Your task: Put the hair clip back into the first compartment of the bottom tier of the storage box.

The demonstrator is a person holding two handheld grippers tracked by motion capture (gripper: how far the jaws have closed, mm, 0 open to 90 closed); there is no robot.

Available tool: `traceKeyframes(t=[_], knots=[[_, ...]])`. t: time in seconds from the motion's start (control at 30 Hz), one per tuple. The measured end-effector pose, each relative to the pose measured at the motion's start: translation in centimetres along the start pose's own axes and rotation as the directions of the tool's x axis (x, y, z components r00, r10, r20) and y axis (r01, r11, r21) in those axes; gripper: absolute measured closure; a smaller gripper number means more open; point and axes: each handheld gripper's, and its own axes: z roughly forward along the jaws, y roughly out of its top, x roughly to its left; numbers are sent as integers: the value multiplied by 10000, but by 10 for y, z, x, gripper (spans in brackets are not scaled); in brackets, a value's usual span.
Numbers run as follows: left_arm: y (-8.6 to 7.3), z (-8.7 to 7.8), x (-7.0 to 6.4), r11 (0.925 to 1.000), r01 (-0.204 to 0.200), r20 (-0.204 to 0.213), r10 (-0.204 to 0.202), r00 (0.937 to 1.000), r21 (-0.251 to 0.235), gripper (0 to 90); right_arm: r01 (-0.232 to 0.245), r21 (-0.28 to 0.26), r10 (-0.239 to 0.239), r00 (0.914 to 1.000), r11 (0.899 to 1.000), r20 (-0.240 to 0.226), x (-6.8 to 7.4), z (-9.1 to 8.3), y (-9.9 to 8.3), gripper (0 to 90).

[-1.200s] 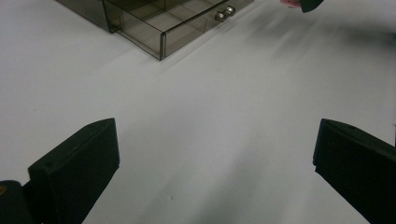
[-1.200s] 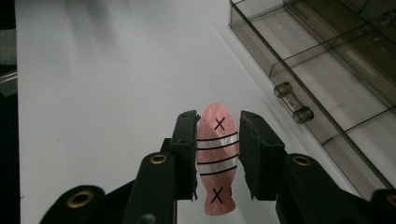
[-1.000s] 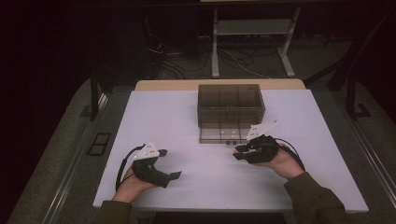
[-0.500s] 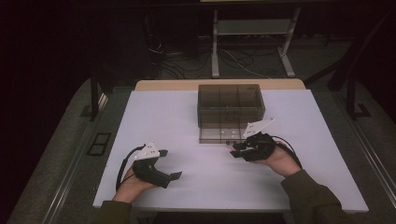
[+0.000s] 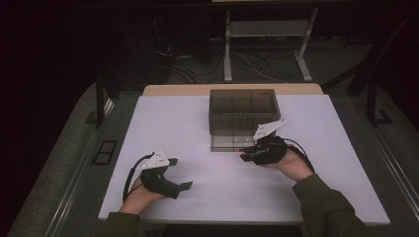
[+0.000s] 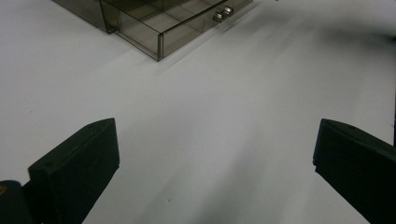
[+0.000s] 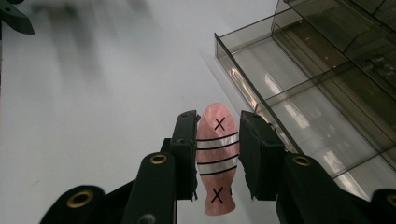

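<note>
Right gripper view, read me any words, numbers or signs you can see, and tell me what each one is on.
"X": drawn in black near the far end of the pink fish-shaped piece, held between the jaws of the right tool.
"X": a second black one near its close end.
Four black lines cross its middle; they are stripes, not text.
No words, numbers or brands are readable.

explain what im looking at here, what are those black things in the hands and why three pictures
A person sits at a white table, holding a hand-held gripper in each hand. The high view looks down from above; the other two come from cameras riding on each gripper. The left gripper rests near the table's front, its fingers wide apart with nothing between them. The right gripper is closed on a pink fish-shaped piece marked with black stripes and crosses. On the table stands a smoky clear drawer box, its bottom drawer pulled open beside the right gripper.
</note>
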Motion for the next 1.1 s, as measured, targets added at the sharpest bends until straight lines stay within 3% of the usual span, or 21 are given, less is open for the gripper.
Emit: traceKeyframes(t=[1.1], knots=[[1, 0, -2, 10000, -68, 74, 68, 9999, -37, 0, -71, -285, 71, 10000, 9996, 2, -13, 17, 35, 670]])
